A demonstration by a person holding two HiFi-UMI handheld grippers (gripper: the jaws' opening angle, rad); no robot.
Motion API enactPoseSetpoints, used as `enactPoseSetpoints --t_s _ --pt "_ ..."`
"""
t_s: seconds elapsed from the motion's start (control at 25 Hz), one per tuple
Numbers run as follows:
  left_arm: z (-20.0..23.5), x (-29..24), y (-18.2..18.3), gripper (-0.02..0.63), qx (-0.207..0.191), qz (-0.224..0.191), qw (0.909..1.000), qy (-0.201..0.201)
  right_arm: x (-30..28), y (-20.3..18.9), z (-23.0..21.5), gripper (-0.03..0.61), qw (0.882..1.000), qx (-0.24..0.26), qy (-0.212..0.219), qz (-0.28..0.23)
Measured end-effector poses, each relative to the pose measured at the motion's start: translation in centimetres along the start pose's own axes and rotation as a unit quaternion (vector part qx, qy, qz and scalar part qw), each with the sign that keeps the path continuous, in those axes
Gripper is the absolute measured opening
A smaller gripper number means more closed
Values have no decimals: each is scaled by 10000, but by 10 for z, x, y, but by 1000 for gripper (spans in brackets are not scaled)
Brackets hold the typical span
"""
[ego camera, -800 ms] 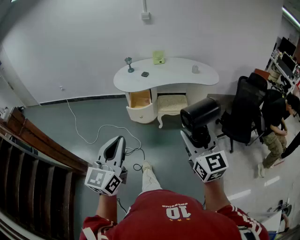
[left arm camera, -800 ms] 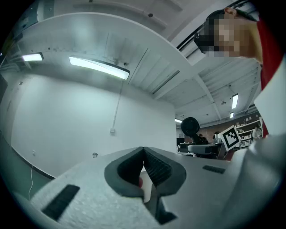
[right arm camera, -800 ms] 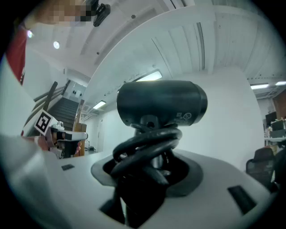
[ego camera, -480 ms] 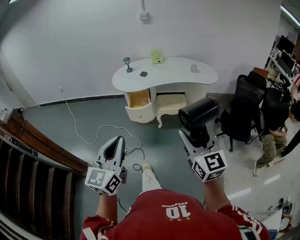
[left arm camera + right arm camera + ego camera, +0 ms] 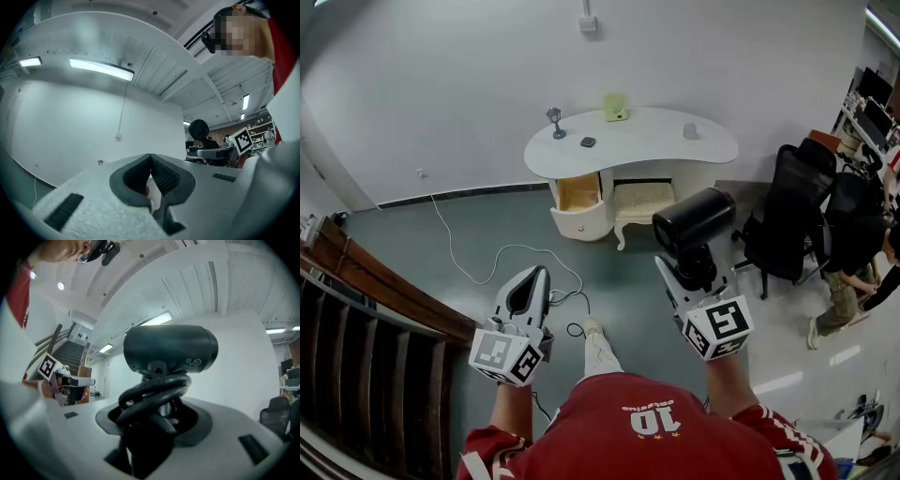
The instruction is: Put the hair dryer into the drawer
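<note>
The black hair dryer [image 5: 694,219] stands upright in my right gripper [image 5: 692,272], which is shut on its handle; in the right gripper view the dryer's barrel [image 5: 171,350] lies crosswise above the jaws, with its cord [image 5: 152,397] coiled round the handle. My left gripper [image 5: 528,292] hangs at the left, shut with nothing in it, and its pads [image 5: 161,176] meet at the tip. Far ahead stands a white curved dressing table [image 5: 656,150] with its left drawer [image 5: 579,197] pulled open. Both grippers are well short of it, over the grey floor.
A cushioned stool [image 5: 642,202] sits under the table beside the drawer. Small items lie on the tabletop. A white cable [image 5: 502,255] trails over the floor. A black office chair [image 5: 787,220] and a person [image 5: 853,277] are at the right, a wooden stair railing [image 5: 366,309] at the left.
My right gripper with the dryer has drifted slightly up and left in the head view. The person at the right has shifted. The left gripper has kept still.
</note>
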State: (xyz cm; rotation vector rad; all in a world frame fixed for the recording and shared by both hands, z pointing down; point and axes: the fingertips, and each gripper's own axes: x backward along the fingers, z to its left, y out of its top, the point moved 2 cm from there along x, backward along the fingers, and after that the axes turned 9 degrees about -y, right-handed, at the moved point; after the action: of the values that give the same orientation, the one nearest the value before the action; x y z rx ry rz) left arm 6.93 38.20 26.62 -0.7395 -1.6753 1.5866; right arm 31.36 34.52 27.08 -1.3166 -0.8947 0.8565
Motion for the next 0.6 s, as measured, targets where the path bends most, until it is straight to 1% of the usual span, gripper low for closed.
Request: enactPoseSetpoints --t_s 0.28,0.48,0.6 --pt "25 -16 -1 -2 27 56 10000 64 -35 -4 1 236 9998 -90 168 73" --pt "58 -33 -9 -2 9 91 9999 143 -74 -7 0 238 9997 -114 220 74" --pt "89 -47 -14 -2 -60 112 9997 215 -107 -4 1 238 9995 -121 285 -24"
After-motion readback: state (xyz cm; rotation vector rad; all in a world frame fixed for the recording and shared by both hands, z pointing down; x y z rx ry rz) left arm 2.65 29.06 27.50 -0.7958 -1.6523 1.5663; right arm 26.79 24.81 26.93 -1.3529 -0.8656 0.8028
